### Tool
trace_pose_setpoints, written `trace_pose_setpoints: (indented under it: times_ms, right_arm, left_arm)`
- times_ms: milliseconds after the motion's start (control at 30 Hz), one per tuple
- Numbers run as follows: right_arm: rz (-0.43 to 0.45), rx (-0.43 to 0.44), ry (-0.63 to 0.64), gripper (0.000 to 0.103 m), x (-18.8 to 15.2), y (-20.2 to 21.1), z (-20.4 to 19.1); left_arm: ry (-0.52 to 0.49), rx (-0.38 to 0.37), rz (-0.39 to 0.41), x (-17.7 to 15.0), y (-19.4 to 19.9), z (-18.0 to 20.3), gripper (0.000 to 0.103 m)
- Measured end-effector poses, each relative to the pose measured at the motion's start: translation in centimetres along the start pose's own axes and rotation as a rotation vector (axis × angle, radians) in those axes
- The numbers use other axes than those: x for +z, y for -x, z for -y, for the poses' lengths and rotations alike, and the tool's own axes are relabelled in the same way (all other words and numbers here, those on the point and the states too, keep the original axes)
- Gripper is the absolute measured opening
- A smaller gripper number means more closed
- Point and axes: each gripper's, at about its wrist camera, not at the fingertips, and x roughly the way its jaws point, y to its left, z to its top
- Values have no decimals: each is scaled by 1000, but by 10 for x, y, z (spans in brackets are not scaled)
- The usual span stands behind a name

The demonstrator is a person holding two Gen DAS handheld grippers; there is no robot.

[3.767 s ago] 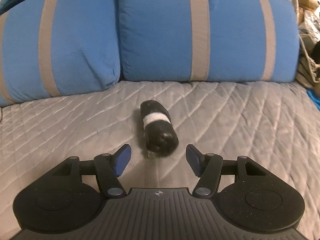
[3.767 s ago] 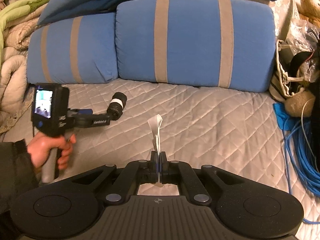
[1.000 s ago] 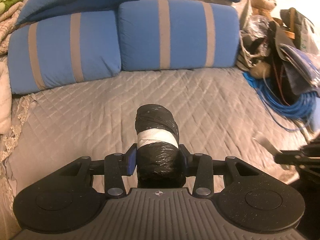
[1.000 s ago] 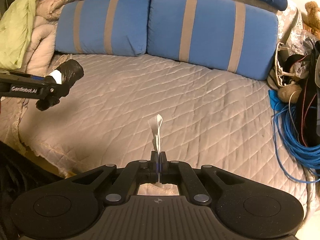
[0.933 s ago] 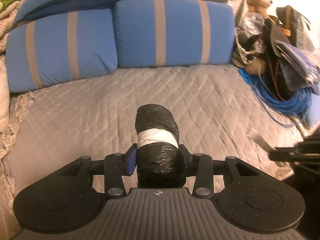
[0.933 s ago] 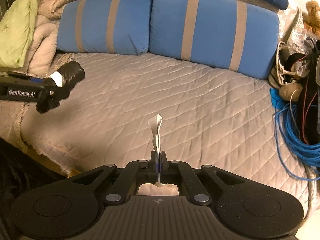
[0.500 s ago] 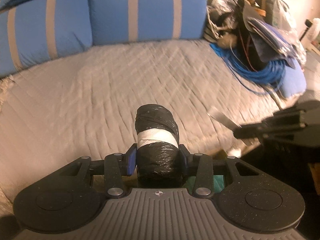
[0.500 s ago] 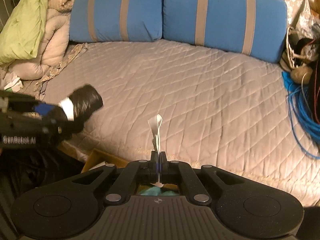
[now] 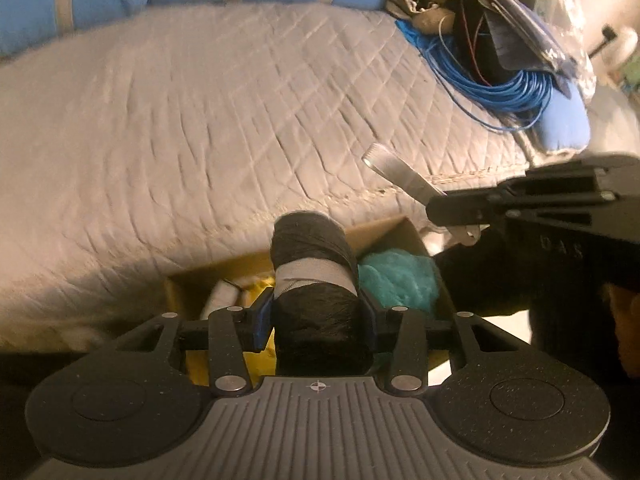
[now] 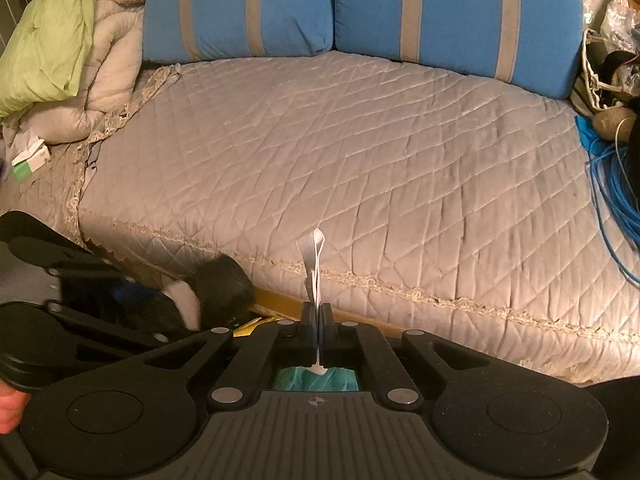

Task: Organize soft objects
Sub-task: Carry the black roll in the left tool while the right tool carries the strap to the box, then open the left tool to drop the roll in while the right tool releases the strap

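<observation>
Below the bed's (image 9: 240, 120) near edge, open cardboard box (image 9: 392, 230) directly under left tool (image 9: 316, 320), gripping black sock roll (image 9: 312, 276), long axis pointing forward along the fingers; jaws just easing wider; right tool (image 10: 319, 332) pinched shut on white strip (image 10: 314, 256); nearer hand: left

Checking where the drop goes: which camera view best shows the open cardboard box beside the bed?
The left wrist view: the open cardboard box shows its rim and contents, a teal fluffy item and yellow fabric. The right wrist view shows only a strip of its edge and some teal behind the fingers.
</observation>
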Motion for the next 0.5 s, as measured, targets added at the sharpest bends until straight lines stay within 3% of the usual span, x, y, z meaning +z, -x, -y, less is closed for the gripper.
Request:
trace_pose_setpoints:
  times_ms: [167,500]
  right_arm:
    - [-11,2,-27,3,-7,-1,3]
    - [-45,38,-57,3,-14,-8,-5]
  left_arm:
    - [84,-20,1,-5,3,-12,70]
    - [153,53,33,-19,25,-27,71]
